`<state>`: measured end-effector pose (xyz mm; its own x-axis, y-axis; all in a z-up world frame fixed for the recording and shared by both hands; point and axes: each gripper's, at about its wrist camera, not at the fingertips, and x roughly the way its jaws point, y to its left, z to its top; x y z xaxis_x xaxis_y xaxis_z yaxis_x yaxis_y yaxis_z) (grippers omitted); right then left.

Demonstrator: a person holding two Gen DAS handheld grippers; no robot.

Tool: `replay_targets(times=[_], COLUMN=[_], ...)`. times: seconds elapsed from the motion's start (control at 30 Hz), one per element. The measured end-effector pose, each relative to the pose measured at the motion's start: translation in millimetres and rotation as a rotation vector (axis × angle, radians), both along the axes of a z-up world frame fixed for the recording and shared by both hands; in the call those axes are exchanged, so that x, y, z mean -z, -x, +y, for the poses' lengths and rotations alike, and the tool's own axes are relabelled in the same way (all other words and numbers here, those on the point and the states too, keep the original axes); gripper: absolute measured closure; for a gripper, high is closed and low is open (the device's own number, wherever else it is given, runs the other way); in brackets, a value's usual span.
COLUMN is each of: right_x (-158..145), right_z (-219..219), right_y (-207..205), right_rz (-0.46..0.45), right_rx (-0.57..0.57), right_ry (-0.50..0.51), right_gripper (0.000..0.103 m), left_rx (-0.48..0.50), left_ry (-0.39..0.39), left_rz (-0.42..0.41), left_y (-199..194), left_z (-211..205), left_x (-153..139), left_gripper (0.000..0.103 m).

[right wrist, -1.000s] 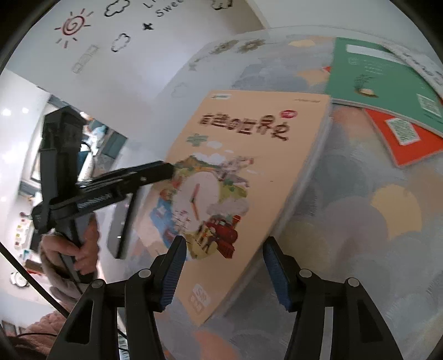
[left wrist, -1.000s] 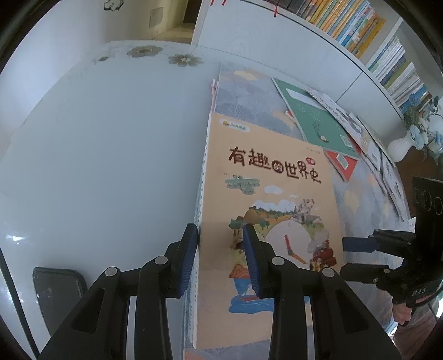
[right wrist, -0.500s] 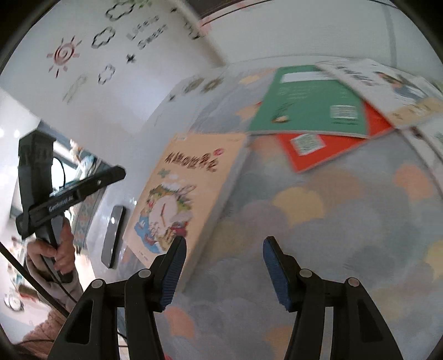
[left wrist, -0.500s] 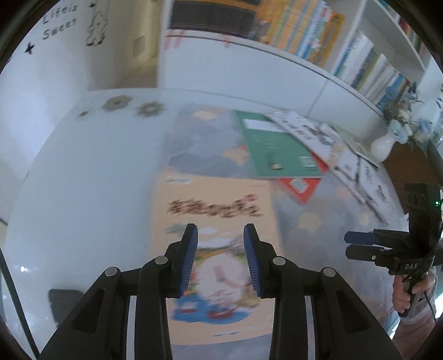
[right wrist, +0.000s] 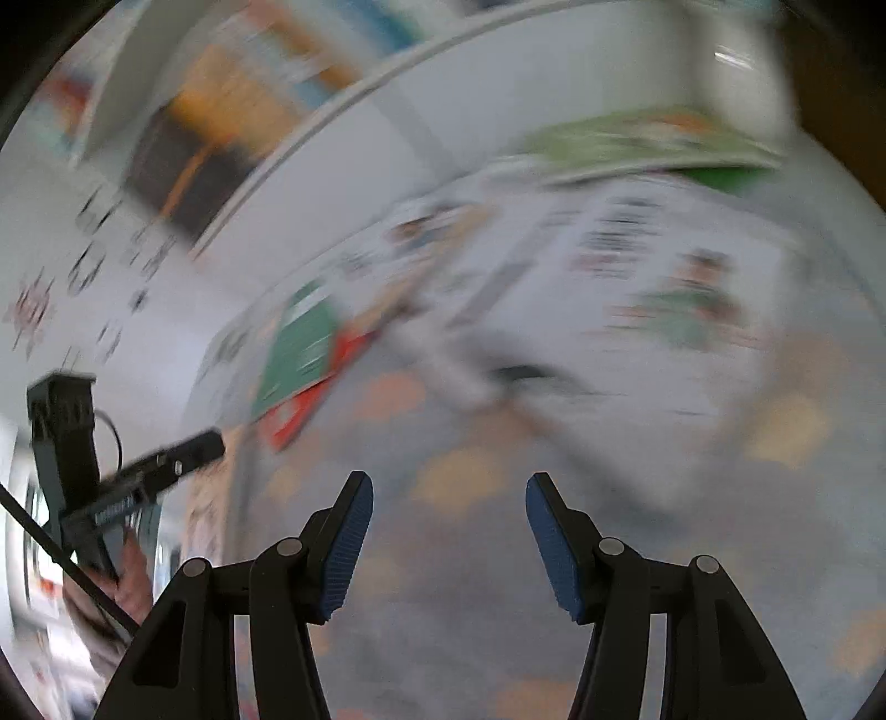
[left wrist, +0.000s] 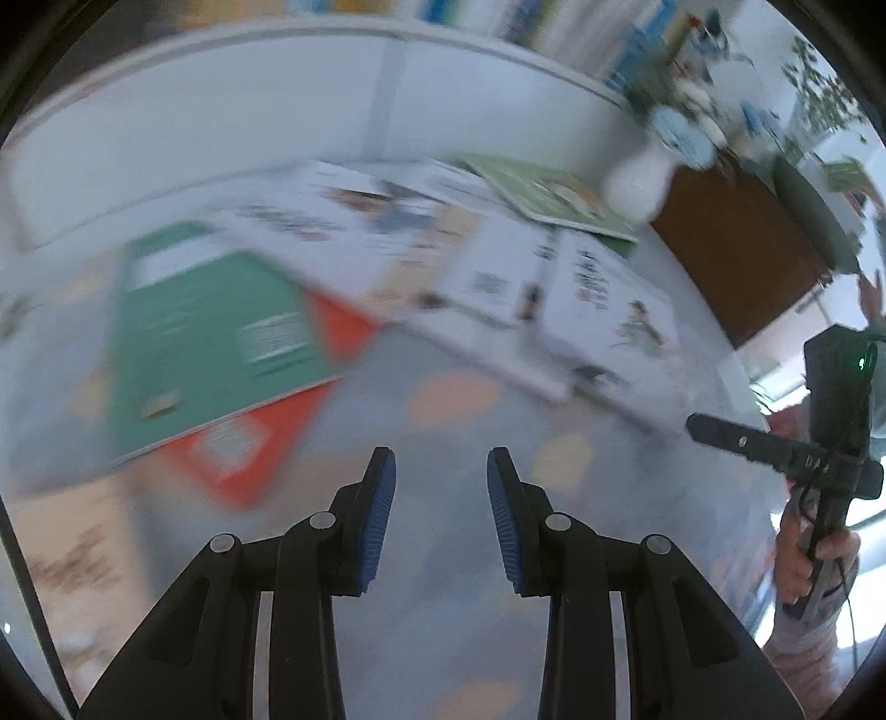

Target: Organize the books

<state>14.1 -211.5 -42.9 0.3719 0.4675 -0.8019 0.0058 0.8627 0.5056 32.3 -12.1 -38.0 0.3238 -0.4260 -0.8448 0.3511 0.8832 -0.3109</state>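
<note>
- left gripper (left wrist: 441, 518): jaws narrowly apart, nothing between the blue pads, only patterned tablecloth (left wrist: 454, 399) under them
- right gripper (right wrist: 449, 534): jaws about half open, empty; also visible at 3 o'clock in left view, held by a hand (left wrist: 803, 559)
- both views heavily motion-blurred
- green book (left wrist: 205, 332) at 10 o'clock of left claw, lying on top of a red book (left wrist: 260, 443)
- white picture books (left wrist: 603, 310) spread at 1 o'clock, overlapping; a green-edged one (left wrist: 554, 194) at the far end
- orange book (left wrist: 72, 554) at 8 o'clock, edge of frame
- white vase (left wrist: 637, 177) at 1 o'clock past the books, bookshelf (left wrist: 554, 27) along the top
</note>
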Motion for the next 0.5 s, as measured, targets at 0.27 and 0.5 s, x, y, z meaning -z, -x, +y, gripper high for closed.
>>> replay_targets(times=[0.27,0.5], right_x=[21,35], right_z=[-63,-67], right_y=[-9,-35], right_rz=[0.059,0.075], right_rx=[0.119,0.117], right_ry=[0.047,0.073], right_gripper=[0.047,0.047], left_rx=[0.037,0.029], left_ry=[0.017,0.013], left_rz=[0.088,0.091], left_y=[-60,-77], left_z=[-92,-108], left_x=[41,48], left_gripper=[0.072,0.073])
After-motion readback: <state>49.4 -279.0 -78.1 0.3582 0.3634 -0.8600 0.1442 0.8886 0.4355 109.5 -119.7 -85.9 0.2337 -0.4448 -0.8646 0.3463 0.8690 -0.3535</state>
